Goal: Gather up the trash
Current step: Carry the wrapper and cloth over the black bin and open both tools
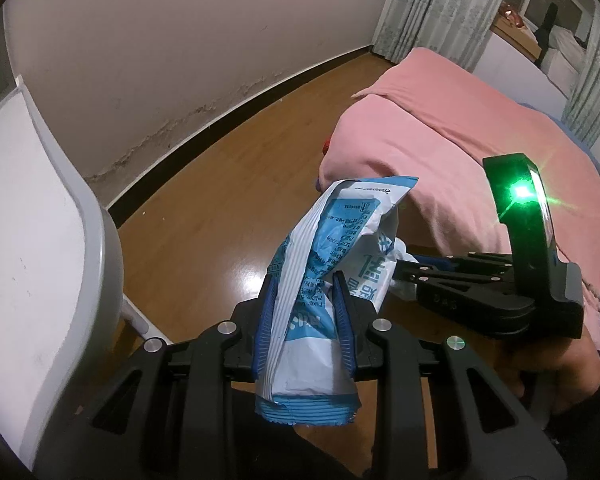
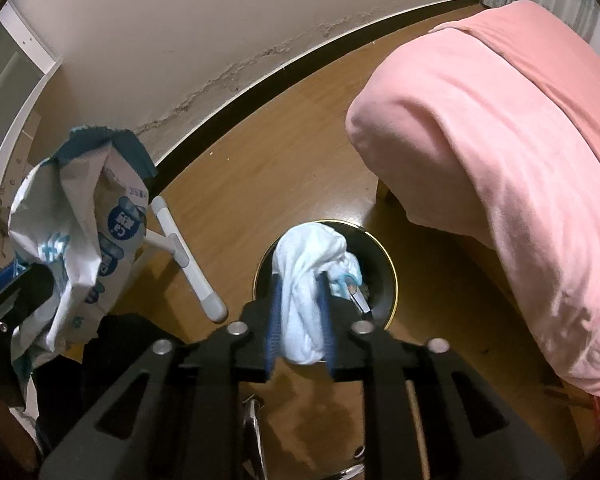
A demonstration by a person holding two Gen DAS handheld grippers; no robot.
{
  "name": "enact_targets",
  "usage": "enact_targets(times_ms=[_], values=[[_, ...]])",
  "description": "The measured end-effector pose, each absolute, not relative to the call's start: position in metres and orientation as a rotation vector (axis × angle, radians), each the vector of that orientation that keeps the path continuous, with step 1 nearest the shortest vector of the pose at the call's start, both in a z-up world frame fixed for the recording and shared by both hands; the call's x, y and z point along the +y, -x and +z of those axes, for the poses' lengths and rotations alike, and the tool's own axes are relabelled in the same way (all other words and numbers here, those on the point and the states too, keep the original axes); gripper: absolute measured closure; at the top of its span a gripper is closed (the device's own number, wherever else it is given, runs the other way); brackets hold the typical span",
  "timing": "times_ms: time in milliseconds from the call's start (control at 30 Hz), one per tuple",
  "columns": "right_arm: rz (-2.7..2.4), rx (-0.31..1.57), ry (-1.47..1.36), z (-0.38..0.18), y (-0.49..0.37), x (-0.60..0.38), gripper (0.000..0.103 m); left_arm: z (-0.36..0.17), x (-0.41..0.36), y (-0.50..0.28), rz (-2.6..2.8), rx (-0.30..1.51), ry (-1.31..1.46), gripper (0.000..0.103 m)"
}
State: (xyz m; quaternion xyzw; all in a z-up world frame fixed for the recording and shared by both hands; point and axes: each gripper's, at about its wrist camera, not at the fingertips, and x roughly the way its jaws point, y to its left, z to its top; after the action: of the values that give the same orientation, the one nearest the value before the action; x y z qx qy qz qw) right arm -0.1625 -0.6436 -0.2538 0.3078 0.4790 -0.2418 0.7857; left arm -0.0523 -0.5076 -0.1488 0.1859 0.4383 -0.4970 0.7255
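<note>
My left gripper [image 1: 304,284] is shut on a crumpled blue-and-white wrapper [image 1: 324,264] and holds it upright above the wood floor. The same wrapper [image 2: 80,232] shows at the left of the right wrist view. My right gripper [image 2: 300,280] is shut on a crumpled white tissue [image 2: 308,276] and holds it directly over a round black trash bin [image 2: 384,276] with a gold rim on the floor. Some trash lies inside the bin. In the left wrist view the right gripper [image 1: 412,276] reaches in from the right behind the wrapper.
A bed with a pink blanket [image 2: 500,152] fills the right side, close to the bin. A white chair [image 1: 40,240] stands at the left, its leg [image 2: 188,256] near the bin. A white wall with a dark baseboard [image 1: 220,124] runs behind.
</note>
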Motion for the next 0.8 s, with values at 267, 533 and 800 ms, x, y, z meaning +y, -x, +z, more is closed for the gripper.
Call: enact_targets(times_ms=[267,533,800], values=[[-0.555,0.981,-0.67,-0.243,0.165,-0.648,0.052,-0.162,-0.514,0.05,-1.098,1.009,-0.411,0.075],[-0.689,0.887,-0.734,-0.23,0.186,-0.67,0.052,-0.183,-0.537,0.059,-1.149,1.031,-0.444,0.074],[-0.811,0.787,-0.807,-0.221,0.216,-0.692,0.049,-0.197,-0.563,0.069,-1.197,1.043,-0.449,0.048]])
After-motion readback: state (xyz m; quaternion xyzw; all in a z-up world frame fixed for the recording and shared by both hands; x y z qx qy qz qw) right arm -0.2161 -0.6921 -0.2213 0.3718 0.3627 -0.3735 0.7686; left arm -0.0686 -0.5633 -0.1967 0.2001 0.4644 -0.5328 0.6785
